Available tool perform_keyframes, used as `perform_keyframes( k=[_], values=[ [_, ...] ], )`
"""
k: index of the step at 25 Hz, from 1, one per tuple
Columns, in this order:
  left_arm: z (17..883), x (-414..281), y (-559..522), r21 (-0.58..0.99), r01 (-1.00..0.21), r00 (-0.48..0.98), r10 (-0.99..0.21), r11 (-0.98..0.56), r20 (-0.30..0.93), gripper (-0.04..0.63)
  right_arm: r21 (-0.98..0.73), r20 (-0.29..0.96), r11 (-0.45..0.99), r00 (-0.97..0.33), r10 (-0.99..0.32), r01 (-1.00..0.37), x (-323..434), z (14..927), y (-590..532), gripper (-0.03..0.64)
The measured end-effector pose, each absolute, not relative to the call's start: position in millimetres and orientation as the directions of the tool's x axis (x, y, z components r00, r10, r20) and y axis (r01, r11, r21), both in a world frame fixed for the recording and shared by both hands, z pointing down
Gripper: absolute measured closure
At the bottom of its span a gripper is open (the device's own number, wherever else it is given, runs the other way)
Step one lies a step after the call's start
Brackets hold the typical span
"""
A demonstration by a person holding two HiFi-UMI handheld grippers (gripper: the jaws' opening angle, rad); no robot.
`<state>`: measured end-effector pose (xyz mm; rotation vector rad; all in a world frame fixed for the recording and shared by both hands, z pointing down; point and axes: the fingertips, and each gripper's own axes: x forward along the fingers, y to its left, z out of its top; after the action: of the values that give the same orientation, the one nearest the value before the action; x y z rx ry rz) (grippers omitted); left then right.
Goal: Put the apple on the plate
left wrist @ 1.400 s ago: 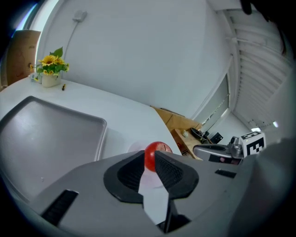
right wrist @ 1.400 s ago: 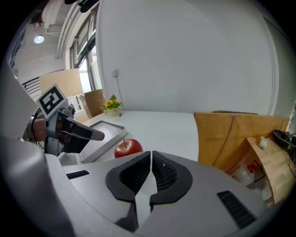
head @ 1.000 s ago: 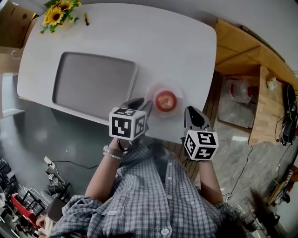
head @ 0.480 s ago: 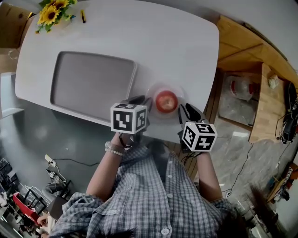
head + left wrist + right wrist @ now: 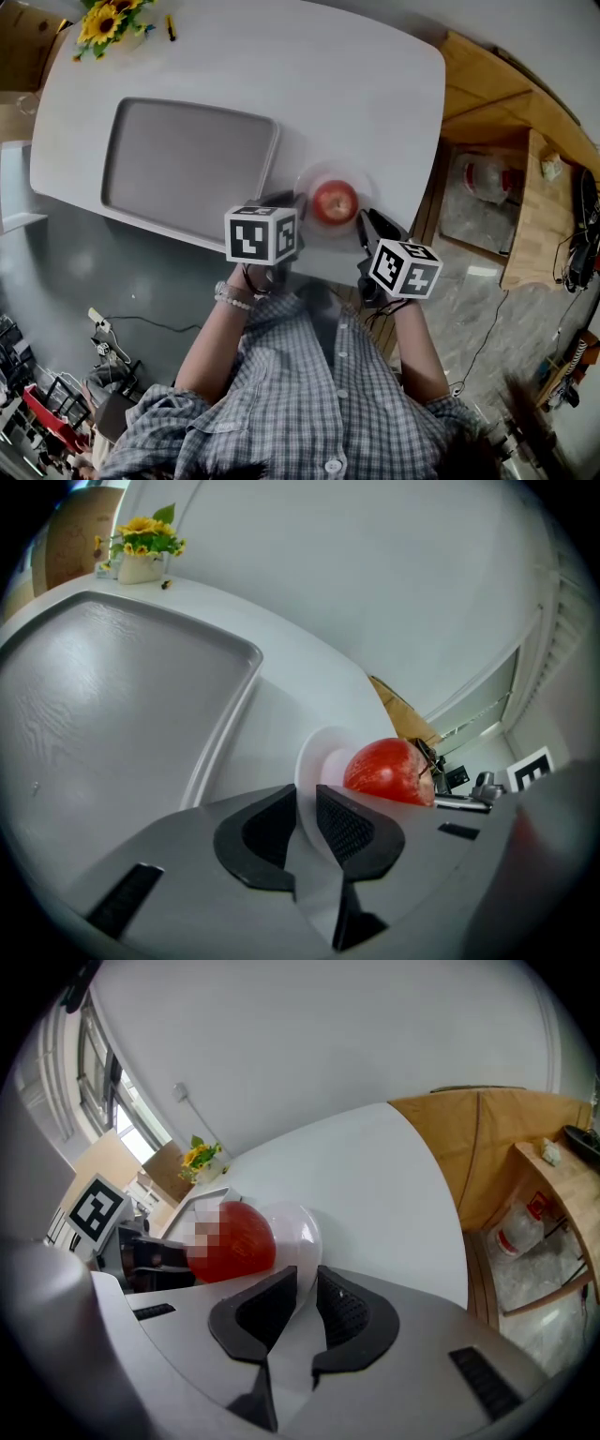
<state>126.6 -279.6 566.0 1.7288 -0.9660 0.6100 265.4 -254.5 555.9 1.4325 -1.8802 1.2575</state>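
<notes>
A red apple (image 5: 335, 202) lies on a small white plate (image 5: 315, 179) near the front edge of the white table (image 5: 356, 84). My left gripper (image 5: 293, 202) is at the plate's left side; in the left gripper view its jaws (image 5: 307, 803) are shut on the plate rim (image 5: 314, 757), with the apple (image 5: 389, 771) just beyond. My right gripper (image 5: 366, 221) is at the plate's right side; in the right gripper view its jaws (image 5: 307, 1283) are shut on the thin rim (image 5: 298, 1232), next to the apple (image 5: 232, 1241).
A large grey tray (image 5: 187, 169) lies left of the plate. A pot of sunflowers (image 5: 112, 21) stands at the far left corner. Wooden shelving (image 5: 525, 159) stands off the table's right side. The table edge runs just under both grippers.
My right gripper has moved up and left to the plate's right rim and closed on it. The left gripper has stayed at the left rim.
</notes>
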Motion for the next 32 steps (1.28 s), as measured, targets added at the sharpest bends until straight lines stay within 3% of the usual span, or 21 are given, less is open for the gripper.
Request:
perform_keyframes(
  k=[17, 32],
  values=[
    [553.6, 126.7, -273.7, 0.567, -0.821, 0.562, -0.275, -0.068, 0.78, 0.535, -0.45, 0.792, -0.058, -0.369, -0.486, -0.891, 269.0, 539.3, -246.1, 0.568],
    [516.3, 111.6, -230.4, 0.566, -0.824, 0.531, -0.334, 0.01, 0.779, 0.537, -0.465, 0.757, 0.028, -0.414, -0.504, -0.885, 257.0, 499.4, -217.3, 0.568]
  ],
)
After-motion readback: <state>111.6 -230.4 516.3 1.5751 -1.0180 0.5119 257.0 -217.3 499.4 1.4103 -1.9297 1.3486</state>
